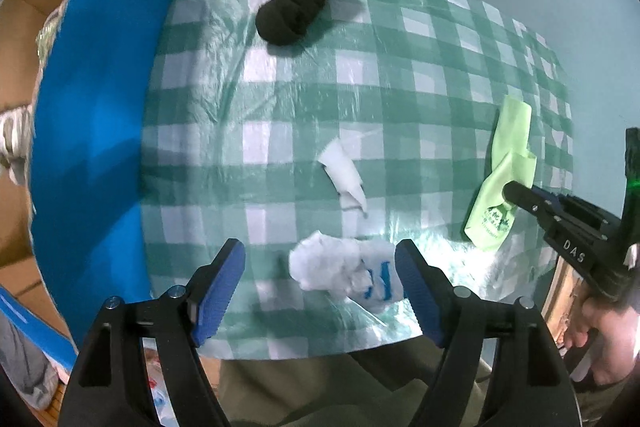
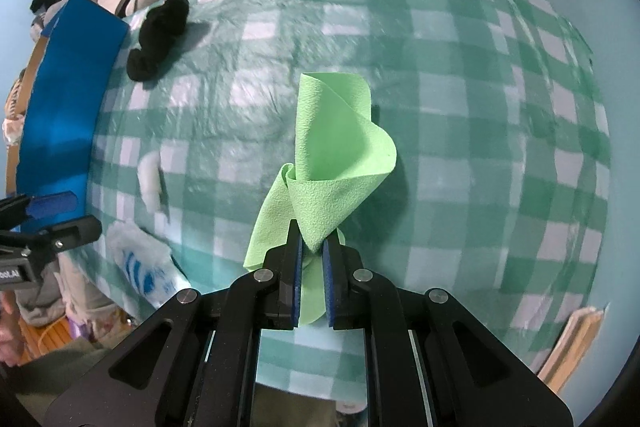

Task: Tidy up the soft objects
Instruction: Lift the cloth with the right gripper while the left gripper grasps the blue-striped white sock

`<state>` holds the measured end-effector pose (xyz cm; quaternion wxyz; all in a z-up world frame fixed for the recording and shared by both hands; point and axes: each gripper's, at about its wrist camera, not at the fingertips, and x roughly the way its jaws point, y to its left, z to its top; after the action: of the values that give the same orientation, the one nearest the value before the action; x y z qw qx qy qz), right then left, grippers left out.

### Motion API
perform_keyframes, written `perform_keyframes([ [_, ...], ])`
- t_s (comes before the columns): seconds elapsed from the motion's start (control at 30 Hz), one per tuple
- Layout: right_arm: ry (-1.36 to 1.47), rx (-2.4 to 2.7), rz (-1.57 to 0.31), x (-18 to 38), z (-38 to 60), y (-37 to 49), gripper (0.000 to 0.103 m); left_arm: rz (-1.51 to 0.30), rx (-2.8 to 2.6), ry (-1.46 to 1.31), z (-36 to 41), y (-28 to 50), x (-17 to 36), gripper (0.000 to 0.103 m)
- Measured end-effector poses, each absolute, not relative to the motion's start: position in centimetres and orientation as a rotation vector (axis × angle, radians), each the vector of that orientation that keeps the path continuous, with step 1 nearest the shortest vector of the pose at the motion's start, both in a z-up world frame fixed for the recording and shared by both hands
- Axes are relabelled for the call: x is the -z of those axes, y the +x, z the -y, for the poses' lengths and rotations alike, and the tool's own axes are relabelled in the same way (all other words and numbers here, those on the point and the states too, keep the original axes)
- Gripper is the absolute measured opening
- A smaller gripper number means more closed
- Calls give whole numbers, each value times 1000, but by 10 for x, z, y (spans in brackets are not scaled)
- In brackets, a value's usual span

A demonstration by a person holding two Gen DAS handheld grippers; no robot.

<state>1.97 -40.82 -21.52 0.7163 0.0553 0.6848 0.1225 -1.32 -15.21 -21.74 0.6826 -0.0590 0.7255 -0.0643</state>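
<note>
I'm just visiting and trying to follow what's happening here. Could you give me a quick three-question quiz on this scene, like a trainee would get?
1. True or false: the right gripper is clamped on the light green cloth.
2. Which item lies between the left gripper's open fingers? A) the black sock roll B) the white fluffy sock with blue print C) the small white scrap
3. What colour is the box wall standing at the edge of the checked tablecloth?

Key
1. True; the cloth is pinched between the pads.
2. B; the pads stand apart on either side of it.
3. Blue.
</note>
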Motion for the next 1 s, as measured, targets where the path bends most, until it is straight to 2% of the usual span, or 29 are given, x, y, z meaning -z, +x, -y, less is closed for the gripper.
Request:
perform_keyframes([
  [0.17,138,-263,-1531,220,416,11,11,-1654,98,-217,152,-18,223,79],
  [0.2,146,-261,-1537,221,418,11,20,-1657,90,-229,150,-19,224,79],
  [0.23,156,-257,-1540,221,420,10,36,-1663,72,-252,150,-20,226,79],
  [0.3,165,-252,-1531,220,422,9,56,-1675,43,-285,150,-23,228,79],
  [0.33,167,-249,-1527,219,423,9,60,-1681,34,-300,151,-24,230,79],
  [0.43,195,-244,-1528,218,429,9,63,-1700,2,-344,153,-26,236,79],
  [1.0,131,-256,-1569,238,411,29,63,-1784,-65,-430,172,-34,278,81],
])
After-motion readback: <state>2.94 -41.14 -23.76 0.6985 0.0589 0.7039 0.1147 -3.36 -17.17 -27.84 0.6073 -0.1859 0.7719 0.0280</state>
